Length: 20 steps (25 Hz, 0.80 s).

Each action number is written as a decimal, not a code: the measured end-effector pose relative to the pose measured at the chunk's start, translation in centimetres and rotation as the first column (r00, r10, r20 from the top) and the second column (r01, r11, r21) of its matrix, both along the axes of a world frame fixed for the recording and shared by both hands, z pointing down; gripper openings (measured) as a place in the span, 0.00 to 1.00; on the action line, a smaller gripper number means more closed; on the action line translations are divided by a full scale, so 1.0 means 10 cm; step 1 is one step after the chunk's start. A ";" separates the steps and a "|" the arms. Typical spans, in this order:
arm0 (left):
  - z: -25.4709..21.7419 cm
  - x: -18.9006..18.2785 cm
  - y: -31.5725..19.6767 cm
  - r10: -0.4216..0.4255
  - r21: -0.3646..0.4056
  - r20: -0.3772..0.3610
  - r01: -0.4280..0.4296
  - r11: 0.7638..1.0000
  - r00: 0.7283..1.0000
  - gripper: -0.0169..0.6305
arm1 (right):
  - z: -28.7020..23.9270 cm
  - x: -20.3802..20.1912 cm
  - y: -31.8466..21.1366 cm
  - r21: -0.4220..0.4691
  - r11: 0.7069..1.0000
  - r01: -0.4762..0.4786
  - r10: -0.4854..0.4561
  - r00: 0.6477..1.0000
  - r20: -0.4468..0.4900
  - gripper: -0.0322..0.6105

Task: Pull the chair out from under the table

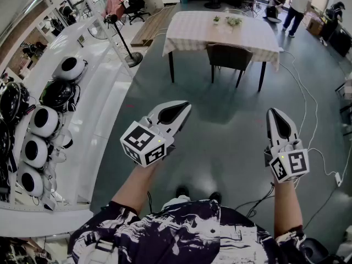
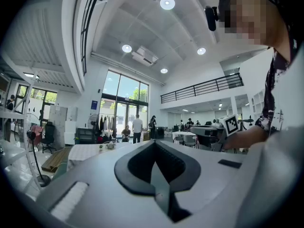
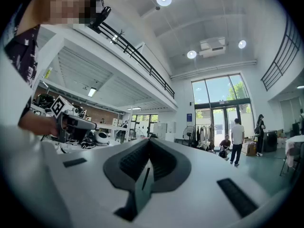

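Both pairs of jaws are pressed together and hold nothing. The left gripper (image 1: 186, 106) and the right gripper (image 1: 273, 113) hang in the air, far from the chair (image 1: 229, 55). The chair is pushed in at the near edge of the table (image 1: 190, 29), close to the hanging tablecloth (image 1: 269, 53). If the jaws do not open first, they may just bump the chair back. They could also pinch the cloth and tug it, and the little plants (image 1: 233, 21) might tip. The white cable (image 1: 306, 100) on the floor could trip the person.
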<state>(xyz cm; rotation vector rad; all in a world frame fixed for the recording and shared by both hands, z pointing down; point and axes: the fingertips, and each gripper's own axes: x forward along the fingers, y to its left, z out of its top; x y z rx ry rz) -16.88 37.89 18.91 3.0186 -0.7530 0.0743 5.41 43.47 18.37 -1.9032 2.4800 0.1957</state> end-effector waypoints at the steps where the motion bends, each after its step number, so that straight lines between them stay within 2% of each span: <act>1: 0.00 -0.01 0.00 -0.002 0.001 -0.001 0.002 1.000 1.000 0.03 | 0.00 -0.01 0.00 0.001 1.000 0.001 -0.001 1.000 -0.001 0.06; 20: -0.02 -0.03 0.04 -0.010 -0.001 -0.013 0.010 1.000 1.000 0.03 | -0.04 0.01 0.03 0.022 1.000 -0.008 0.008 1.000 -0.028 0.06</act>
